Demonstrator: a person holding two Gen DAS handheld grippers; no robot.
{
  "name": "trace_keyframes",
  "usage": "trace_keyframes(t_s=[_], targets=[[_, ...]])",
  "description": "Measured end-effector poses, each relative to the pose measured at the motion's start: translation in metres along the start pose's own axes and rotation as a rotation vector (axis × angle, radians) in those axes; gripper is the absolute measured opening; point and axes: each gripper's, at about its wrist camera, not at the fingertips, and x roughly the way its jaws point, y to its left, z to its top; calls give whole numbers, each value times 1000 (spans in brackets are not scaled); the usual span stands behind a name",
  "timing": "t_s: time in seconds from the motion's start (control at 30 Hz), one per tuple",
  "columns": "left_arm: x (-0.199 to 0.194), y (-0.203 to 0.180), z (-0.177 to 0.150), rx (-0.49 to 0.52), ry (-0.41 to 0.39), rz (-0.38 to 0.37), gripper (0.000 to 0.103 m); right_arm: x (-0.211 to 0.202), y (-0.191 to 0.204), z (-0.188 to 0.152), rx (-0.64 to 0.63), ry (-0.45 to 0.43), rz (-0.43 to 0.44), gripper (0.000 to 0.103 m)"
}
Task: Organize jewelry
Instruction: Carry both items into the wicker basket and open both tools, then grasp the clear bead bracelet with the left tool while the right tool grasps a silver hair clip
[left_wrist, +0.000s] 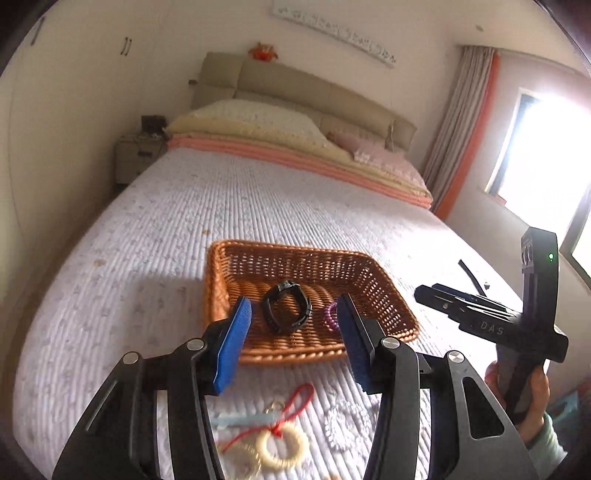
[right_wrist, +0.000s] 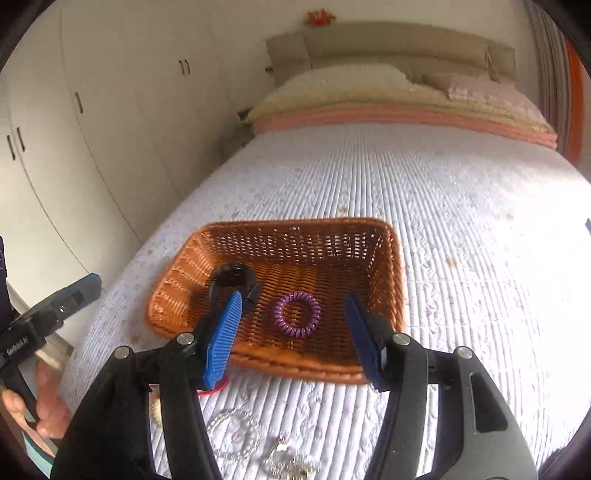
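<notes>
A brown wicker basket (left_wrist: 240, 266) (right_wrist: 391, 280) sits on the quilted bed. Inside it lie a black watch (left_wrist: 286, 308) (right_wrist: 231, 278) and a purple spiral hair tie (right_wrist: 297, 314) (left_wrist: 330, 316). My left gripper (left_wrist: 293, 343) is open above the basket's near rim with nothing between its blue pads. My right gripper (right_wrist: 291, 336) is open too, hovering over the near rim, its pads framing the purple tie without touching it. On the bed in front of the basket lie a cream ring with a red cord (left_wrist: 282, 445), a clear bead bracelet (left_wrist: 347, 424) (right_wrist: 232, 434) and other small pieces.
The bed's white quilt (left_wrist: 258, 192) stretches to pillows and a beige headboard (left_wrist: 314, 92). Wardrobe doors (right_wrist: 92, 129) line the left side, a bright window (left_wrist: 546, 147) the right. A hand (left_wrist: 524, 406) holds the right gripper's handle at the bed's edge.
</notes>
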Motion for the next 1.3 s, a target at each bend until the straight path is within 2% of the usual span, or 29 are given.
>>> trace_keyframes(t_s=[0.23, 0.37, 0.53, 0.57, 0.67, 0.77, 0.93, 1.1, 1.13, 1.2, 1.3], targets=[[-64, 15, -31, -50, -38, -6, 46, -57, 12, -44, -81, -74, -25, 55], [-75, 27, -60, -91, -16, 9, 46, -63, 5, -79, -74, -32, -8, 55], [-52, 50, -101, -184, 97, 8, 46, -51, -17, -122, -17, 95, 19, 55], [-45, 53, -108, -200, 126, 12, 42, -45, -20, -129, -9, 123, 29, 55], [-23, 64, -126, -248, 214, 11, 38, -29, -30, -144, 19, 186, 52, 55], [-5, 68, -134, -281, 267, 18, 34, -19, -38, -151, 54, 237, 98, 55], [16, 71, -134, -282, 279, 91, 31, -17, -30, -164, 29, 273, 173, 55], [29, 67, -130, -264, 278, 136, 31, -29, -2, -181, -84, 311, 227, 55], [31, 64, -129, -251, 277, 147, 31, -29, 6, -184, -108, 306, 228, 55], [31, 62, -131, -235, 277, 159, 30, -32, 14, -186, -149, 288, 177, 55], [31, 66, -131, -239, 274, 166, 30, -23, 16, -184, -174, 282, 53, 54]])
